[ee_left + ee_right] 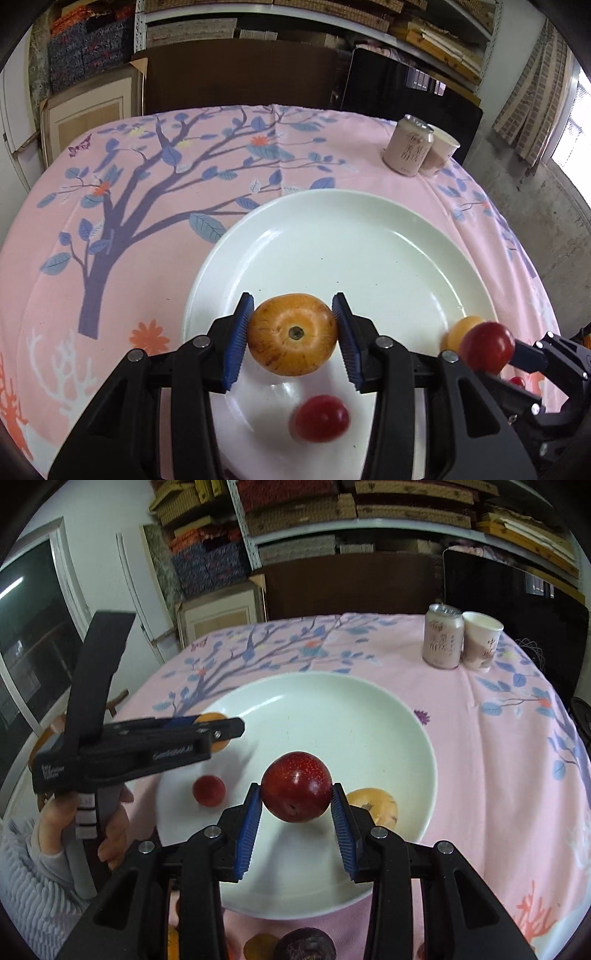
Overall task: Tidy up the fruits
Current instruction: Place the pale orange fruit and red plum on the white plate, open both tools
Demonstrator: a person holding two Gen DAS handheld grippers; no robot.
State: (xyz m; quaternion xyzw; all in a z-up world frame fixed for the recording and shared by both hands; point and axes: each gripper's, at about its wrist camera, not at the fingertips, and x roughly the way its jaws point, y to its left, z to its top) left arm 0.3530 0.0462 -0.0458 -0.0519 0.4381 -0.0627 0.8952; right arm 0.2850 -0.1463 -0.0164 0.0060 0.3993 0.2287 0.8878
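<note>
Both fruits hang above the round white ceramic plate [332,229], the left gripper [293,334] pinching a round orange-yellow fruit [291,334] mid-frame and the right gripper [297,801] clamping a dark red plum [297,786], so letting go from up there could roll them off.

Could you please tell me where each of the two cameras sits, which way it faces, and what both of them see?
Left wrist: on the left claw, looking down past its held orange fruit at the white plate; the right claw shows too.
Right wrist: on the right claw, behind its held red fruit; the left claw and a hand show.
Shared: plate, both fruits, drink can, paper cup.
</note>
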